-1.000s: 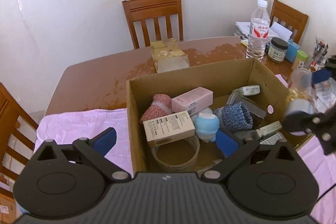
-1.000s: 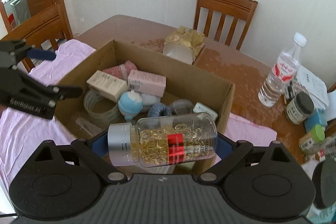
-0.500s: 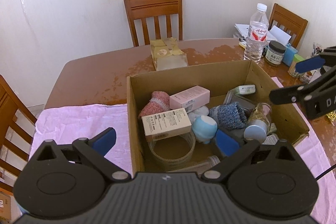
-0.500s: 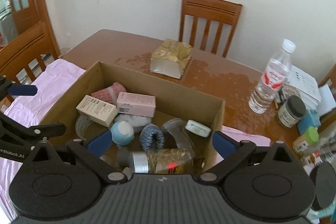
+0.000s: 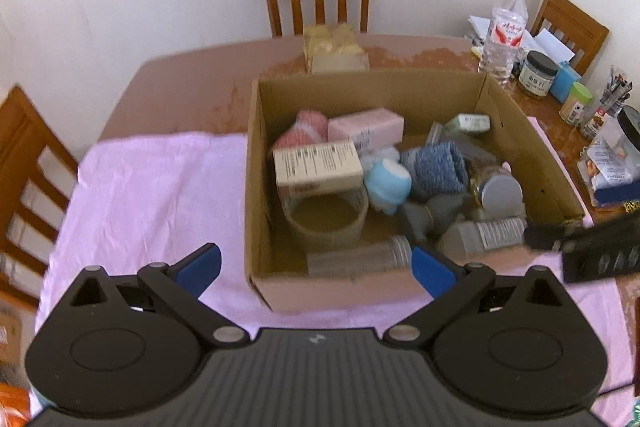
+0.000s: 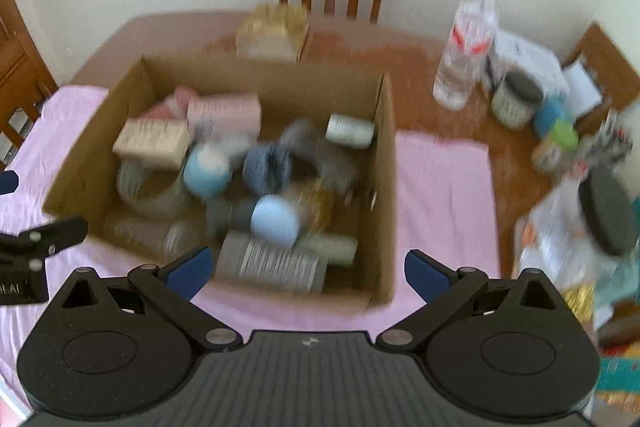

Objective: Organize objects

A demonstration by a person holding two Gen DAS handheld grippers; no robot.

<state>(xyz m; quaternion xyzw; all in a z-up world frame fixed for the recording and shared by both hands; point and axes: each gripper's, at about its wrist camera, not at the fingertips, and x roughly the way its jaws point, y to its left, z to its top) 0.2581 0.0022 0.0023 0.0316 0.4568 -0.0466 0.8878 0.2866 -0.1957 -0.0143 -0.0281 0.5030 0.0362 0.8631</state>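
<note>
Change: capsule jar (image 5: 494,183) gone from the right claw since a second ago, now lying in the box, lower right among the bottles, silver cap toward the camera.
Right claw (image 6: 306,273): spread fully wide, nothing between the blue pads, touching nothing; poised above the near edge of the box in the right wrist view.
Left claw (image 5: 316,267): spread wide too, empty, above the near left corner of the box; one pad over the pink cloth, the other over the box's front wall.
Box (image 5: 256,163): open cardboard, centre of the frame, standing on the pink cloth (image 5: 160,187).
Box contents, left side: beige carton (image 5: 318,169) lying on a tape roll (image 5: 326,217), pink carton (image 5: 366,127) behind it, pink sock (image 5: 306,125) at the upper left.
Box contents, middle: light blue round toy (image 5: 386,183), blue knitted sock (image 5: 434,167).
Box contents, near edge: clear bottle (image 5: 360,259) and white labelled bottle (image 5: 484,235), both lying down.
Box contents, far right: small white tube (image 5: 468,123).
Table (image 5: 180,87): brown, water bottle (image 5: 504,31) and dark-lidded jar (image 5: 538,73) at the upper right, outside the box.
Sharpness: right wrist view blurred, small items hard to tell.
</note>
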